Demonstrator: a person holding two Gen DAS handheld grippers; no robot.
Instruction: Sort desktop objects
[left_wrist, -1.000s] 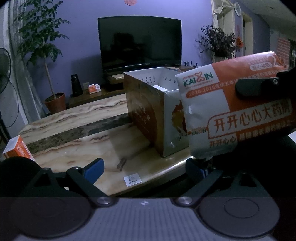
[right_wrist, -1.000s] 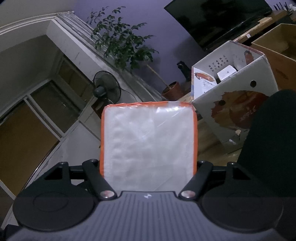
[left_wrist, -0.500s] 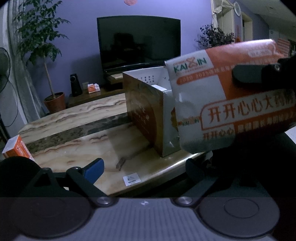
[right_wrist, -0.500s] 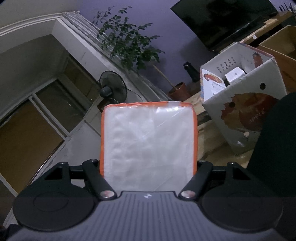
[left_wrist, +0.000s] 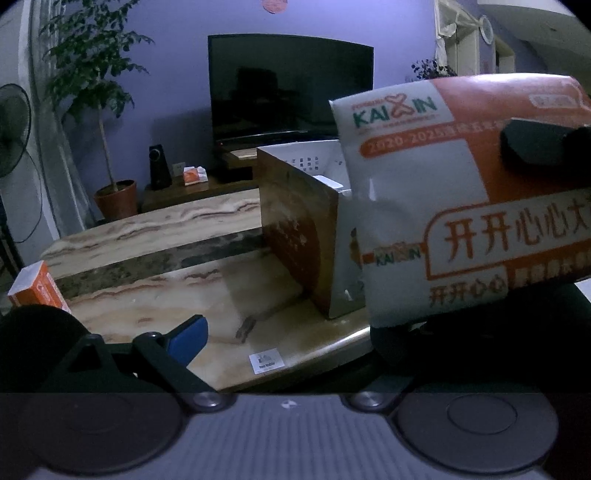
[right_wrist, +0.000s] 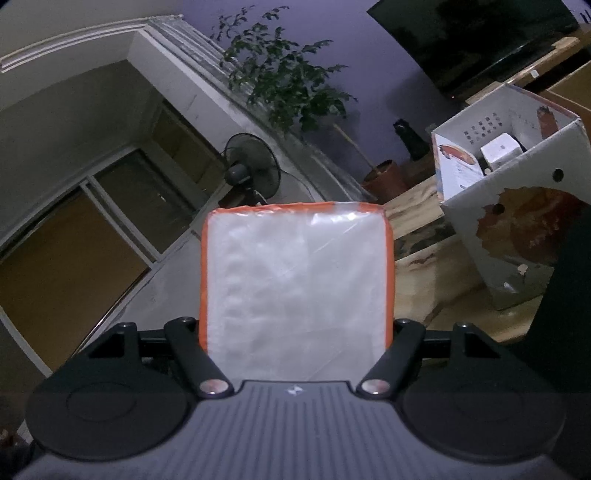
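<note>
Your right gripper (right_wrist: 297, 328) is clamped on the tissue pack (right_wrist: 295, 284), held in the air beside the cardboard box (left_wrist: 306, 236). Your left gripper (left_wrist: 288, 332) is spread wide over the desk (left_wrist: 155, 295), holding nothing; small orange box (left_wrist: 35, 286) sits at its left edge.

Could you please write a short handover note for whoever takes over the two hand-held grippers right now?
Right hand-held gripper: shut on the tissue pack, held in the air short of the cardboard box.
Left hand-held gripper: open and holding nothing, low at the near edge of the table.
Done: the box on the table already holds a small white box and a leaflet.
Left: put the tissue pack in the box, then probably fetch the small orange box at the table's left end.
</note>
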